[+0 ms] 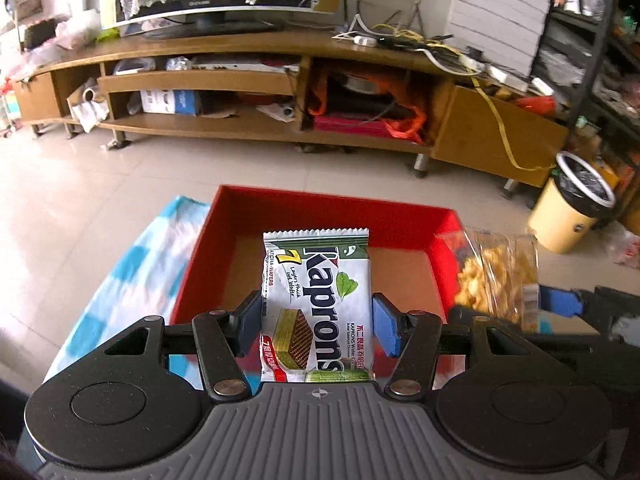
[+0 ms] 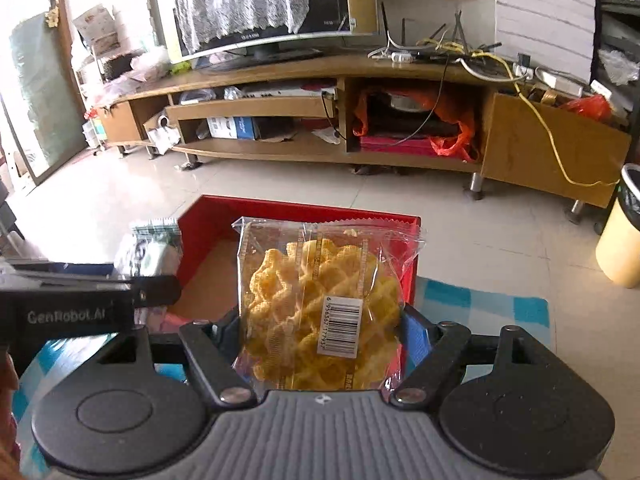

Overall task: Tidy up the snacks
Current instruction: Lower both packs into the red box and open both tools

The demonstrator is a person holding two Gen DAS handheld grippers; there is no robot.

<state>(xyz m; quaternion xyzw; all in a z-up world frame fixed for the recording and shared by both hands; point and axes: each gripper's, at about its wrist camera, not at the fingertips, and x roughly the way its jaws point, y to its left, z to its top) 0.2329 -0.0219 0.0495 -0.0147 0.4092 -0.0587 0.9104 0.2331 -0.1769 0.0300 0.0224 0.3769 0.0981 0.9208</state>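
The landmark here is the shallow red cardboard box [image 1: 400,220] with a bare brown floor, resting on a blue-and-white checked cloth [image 1: 132,264] spread over the pale tiled floor.

The left gripper [image 1: 318,322] clamps a white and green foil wafer packet printed "Kaprons" [image 1: 318,304] by its two long edges, the blue pads [image 1: 386,328] pressing on either side. The packet stands on end and hangs over the box's near half, its top seam reaching toward the far wall.

The right gripper [image 2: 322,332] grasps a clear plastic bag of yellow lattice-shaped crisps [image 2: 320,304] with a white barcode sticker; the jaws are closed on the bag's sides, the right blue pad [image 2: 416,336] showing against the plastic. This bag is held above the box's right-hand part, over its near wall.

From the left wrist view the crisp bag shows blurred just beyond the box's right wall; from the right wrist view the wafer packet shows blurred just beyond its left wall.

Behind the box stands a long wooden TV cabinet [image 1: 248,124], and to the box's right a yellow waste bin [image 1: 568,208].
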